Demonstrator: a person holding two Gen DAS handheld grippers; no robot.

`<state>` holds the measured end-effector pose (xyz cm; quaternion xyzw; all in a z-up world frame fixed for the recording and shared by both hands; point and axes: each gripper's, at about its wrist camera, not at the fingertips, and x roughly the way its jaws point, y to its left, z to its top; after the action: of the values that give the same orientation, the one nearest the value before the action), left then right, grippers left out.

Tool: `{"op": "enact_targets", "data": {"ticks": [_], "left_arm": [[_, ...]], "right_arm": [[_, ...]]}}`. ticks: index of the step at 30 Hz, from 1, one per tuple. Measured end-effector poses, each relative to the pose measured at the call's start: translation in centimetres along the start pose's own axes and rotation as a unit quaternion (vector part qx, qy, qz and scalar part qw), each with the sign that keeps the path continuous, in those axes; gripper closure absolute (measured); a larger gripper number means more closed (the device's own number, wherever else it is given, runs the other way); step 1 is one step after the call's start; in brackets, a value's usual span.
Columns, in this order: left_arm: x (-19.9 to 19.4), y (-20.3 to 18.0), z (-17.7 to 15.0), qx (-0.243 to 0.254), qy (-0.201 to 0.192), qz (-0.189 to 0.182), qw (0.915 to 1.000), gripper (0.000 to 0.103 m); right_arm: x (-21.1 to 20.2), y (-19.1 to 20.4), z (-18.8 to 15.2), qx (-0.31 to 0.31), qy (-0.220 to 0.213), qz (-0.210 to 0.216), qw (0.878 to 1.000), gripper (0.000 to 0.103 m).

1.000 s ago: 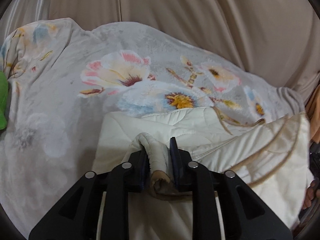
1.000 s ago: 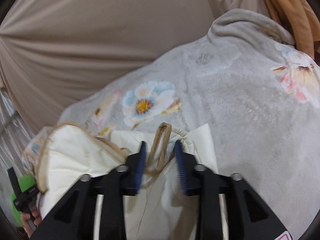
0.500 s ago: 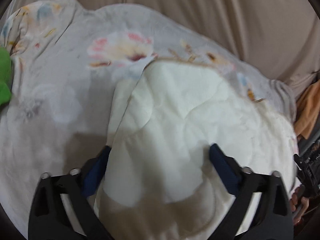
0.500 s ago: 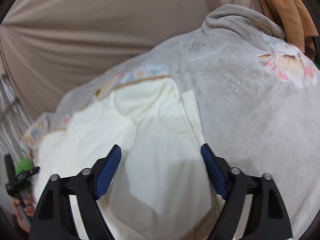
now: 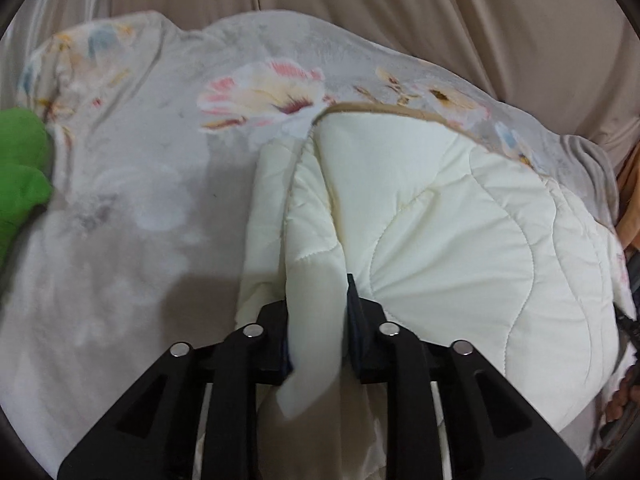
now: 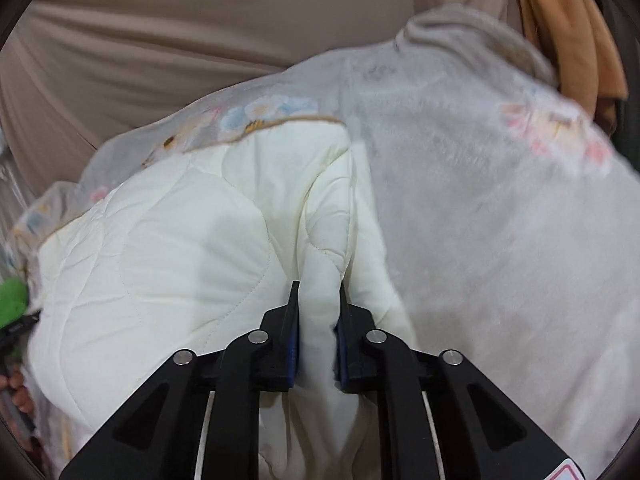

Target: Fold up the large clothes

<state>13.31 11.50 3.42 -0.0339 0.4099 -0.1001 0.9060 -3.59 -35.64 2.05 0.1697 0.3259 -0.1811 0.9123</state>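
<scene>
Up close from the left wrist: left gripper (image 5: 316, 312) closing, fingers pinching a soft fold of cream quilted garment (image 5: 440, 232) on the floral blanket (image 5: 140, 168). From the right wrist: right gripper (image 6: 317, 316) closing on another fold. Probably light, puffy, slippery; best gripped at bunched edges.

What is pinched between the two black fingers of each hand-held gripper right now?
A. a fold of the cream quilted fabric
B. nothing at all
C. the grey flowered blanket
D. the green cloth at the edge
A: a ridge of the cream quilted fabric is bunched between the jaws of the left gripper and of the right gripper as both are closing, on top of the grey flowered blanket.
</scene>
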Motion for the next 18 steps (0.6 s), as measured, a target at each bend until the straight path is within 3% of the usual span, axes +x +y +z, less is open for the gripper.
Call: {"op": "enact_targets", "data": {"ticks": [2,4,7,9,11,14,15,18], "left_arm": [[-2.1,-0.1,0.5,0.001,-0.027,0.010,0.9996,0.074],[-4.8,-0.6,1.6,0.010,-0.072,0.017,0.9972,0.060],[-7.3,-3.3,3.9,0.036,-0.127,0.009,0.9912,0.035],[-7.0,-6.4,5.5,0.067,-0.138,-0.005,0.9881,0.035],[-5.3,-9.3,6.6,0.093,-0.131,-0.014,0.9870,0.035],[-0.8,-12.6,7.4,0.105,-0.086,-0.061,0.9888,0.035],[0.7,-13.0,7.5,0.108,-0.072,-0.063,0.9896,0.035],[4.9,-12.2,7.5,0.111,-0.040,-0.014,0.9929,0.035]], "right_arm": [[-2.1,0.4,0.6,-0.002,-0.029,-0.025,0.999,0.077],[-4.1,1.1,1.4,-0.008,-0.061,-0.019,0.998,0.076],[-5.6,4.5,3.3,-0.039,-0.080,0.033,0.996,0.076],[-4.8,8.4,4.7,-0.071,-0.071,0.085,0.991,0.076],[-2.9,12.7,5.2,-0.113,-0.059,0.113,0.985,0.076],[1.0,17.7,5.0,-0.182,-0.025,0.115,0.976,0.079],[2.5,18.7,4.9,-0.208,-0.020,0.089,0.974,0.086],[5.7,17.4,5.2,-0.222,-0.008,0.022,0.975,0.086]]}}
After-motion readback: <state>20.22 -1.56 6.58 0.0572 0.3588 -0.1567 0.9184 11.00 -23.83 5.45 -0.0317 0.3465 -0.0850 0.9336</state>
